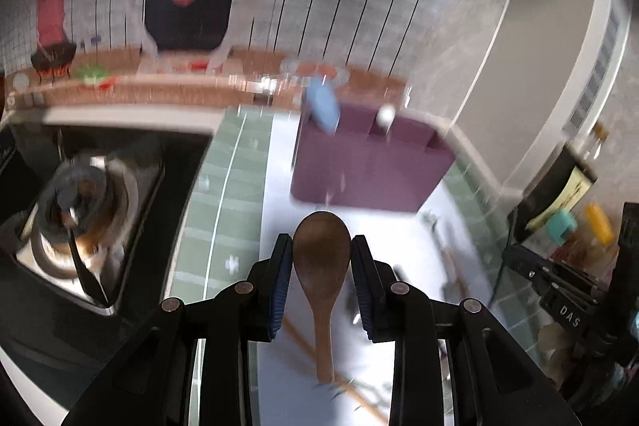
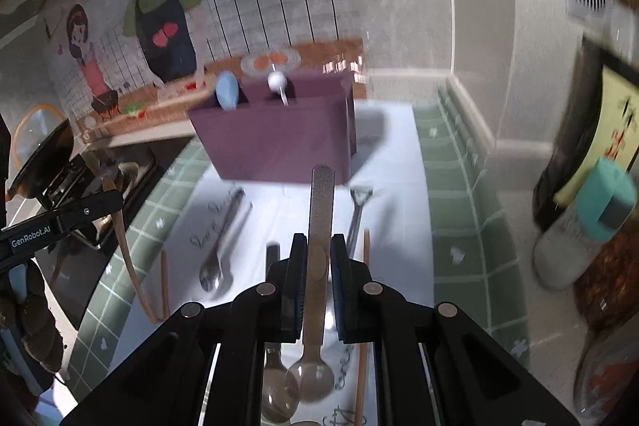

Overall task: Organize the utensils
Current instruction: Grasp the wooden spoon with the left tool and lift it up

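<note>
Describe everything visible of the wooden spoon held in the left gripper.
The wooden spoon is dark brown, smooth, apparently one piece of wood: an oval bowl tapering into a lighter, narrow handle. The left gripper is shut on it, its blue-padded fingers pressing the bowl's two edges. The bowl points forward toward the purple holder; the handle runs back toward the camera, its end free. It seems held above the white mat, touching nothing else.

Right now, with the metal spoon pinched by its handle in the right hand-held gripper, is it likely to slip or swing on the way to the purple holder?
The metal spoon looks rigid, so flexing seems unlikely. Its polished handle may slide between the right hand-held gripper pads. The bowl hangs behind the grip, so it could pivot. The purple holder stands ahead.
</note>
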### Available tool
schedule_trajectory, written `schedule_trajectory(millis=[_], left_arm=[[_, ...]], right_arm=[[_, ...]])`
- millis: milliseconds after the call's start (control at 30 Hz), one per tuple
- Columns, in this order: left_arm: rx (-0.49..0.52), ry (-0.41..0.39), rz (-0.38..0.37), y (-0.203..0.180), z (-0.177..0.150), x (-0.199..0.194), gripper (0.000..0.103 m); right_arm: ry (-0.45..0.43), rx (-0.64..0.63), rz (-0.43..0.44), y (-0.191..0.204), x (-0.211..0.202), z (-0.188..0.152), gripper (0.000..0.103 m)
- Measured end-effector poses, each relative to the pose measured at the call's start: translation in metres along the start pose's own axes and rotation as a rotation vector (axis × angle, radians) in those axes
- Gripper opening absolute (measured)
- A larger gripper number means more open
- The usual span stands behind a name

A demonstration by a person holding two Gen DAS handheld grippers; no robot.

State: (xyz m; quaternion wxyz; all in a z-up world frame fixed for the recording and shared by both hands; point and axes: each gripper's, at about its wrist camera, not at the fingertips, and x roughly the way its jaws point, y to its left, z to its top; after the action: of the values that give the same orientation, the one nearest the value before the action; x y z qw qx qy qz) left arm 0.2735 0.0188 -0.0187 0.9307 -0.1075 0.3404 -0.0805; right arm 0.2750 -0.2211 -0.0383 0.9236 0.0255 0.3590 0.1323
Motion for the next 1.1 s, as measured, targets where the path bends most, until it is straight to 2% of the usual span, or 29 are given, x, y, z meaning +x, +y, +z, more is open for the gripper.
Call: schedule_trajectory(millis=[67, 100, 133, 200, 267, 333, 433, 567, 700, 800, 833, 867, 933, 1033, 1100], left_arm=[[0.003, -0.075, -0.030, -0.005, 0.020, -0.016, 0.031], [0.009, -0.142, -0.059, -0.012, 0.040, -0.033, 0.031], [0.013, -0.182, -0.079, -0.015, 0.053, -0.042, 0.031], [0.026, -0.289, -0.130, -0.027, 0.091, -0.070, 0.031], [0.037, -0.349, -0.153, -0.034, 0.119, -0.085, 0.031], [0.042, -0.390, -0.167, -0.037, 0.144, -0.091, 0.031], [0.029, -0.389, -0.156, -0.031, 0.160, -0.088, 0.031], [0.011, -0.326, -0.146, -0.016, 0.146, -0.070, 0.031], [-0.024, -0.215, -0.124, -0.004, 0.118, -0.037, 0.031], [-0.043, -0.162, -0.095, 0.007, 0.099, -0.023, 0.031], [-0.050, -0.151, -0.084, 0.011, 0.094, -0.020, 0.031], [-0.055, -0.146, -0.072, 0.013, 0.089, -0.019, 0.031], [-0.056, -0.142, -0.031, 0.021, 0.079, -0.019, 0.031], [-0.065, -0.124, 0.003, 0.031, 0.068, -0.021, 0.031], [-0.078, -0.109, 0.018, 0.040, 0.060, -0.023, 0.031]], right_arm=[[-0.069, -0.009, 0.011, 0.004, -0.017, 0.015, 0.010], [-0.115, -0.016, 0.016, 0.007, -0.028, 0.027, 0.010], [-0.176, -0.025, 0.018, 0.010, -0.043, 0.041, 0.002], [-0.319, -0.040, 0.017, 0.018, -0.080, 0.075, 0.002], [-0.438, -0.052, 0.012, 0.025, -0.113, 0.111, 0.002], [-0.526, -0.070, 0.020, 0.031, -0.135, 0.141, 0.002], [-0.543, -0.096, 0.000, 0.035, -0.138, 0.163, 0.002], [-0.433, -0.119, -0.018, 0.026, -0.107, 0.157, 0.003], [-0.230, -0.086, 0.017, 0.005, -0.051, 0.130, 0.004], [-0.035, -0.027, 0.111, -0.006, -0.003, 0.106, 0.011], [0.035, 0.001, 0.161, -0.007, 0.013, 0.096, 0.017], [0.107, 0.017, 0.206, -0.004, 0.030, 0.084, 0.024], [0.198, 0.001, 0.245, 0.012, 0.054, 0.059, 0.026], [0.285, -0.048, 0.264, 0.042, 0.079, 0.032, 0.026], [0.312, -0.077, 0.269, 0.056, 0.088, 0.023, 0.026]])
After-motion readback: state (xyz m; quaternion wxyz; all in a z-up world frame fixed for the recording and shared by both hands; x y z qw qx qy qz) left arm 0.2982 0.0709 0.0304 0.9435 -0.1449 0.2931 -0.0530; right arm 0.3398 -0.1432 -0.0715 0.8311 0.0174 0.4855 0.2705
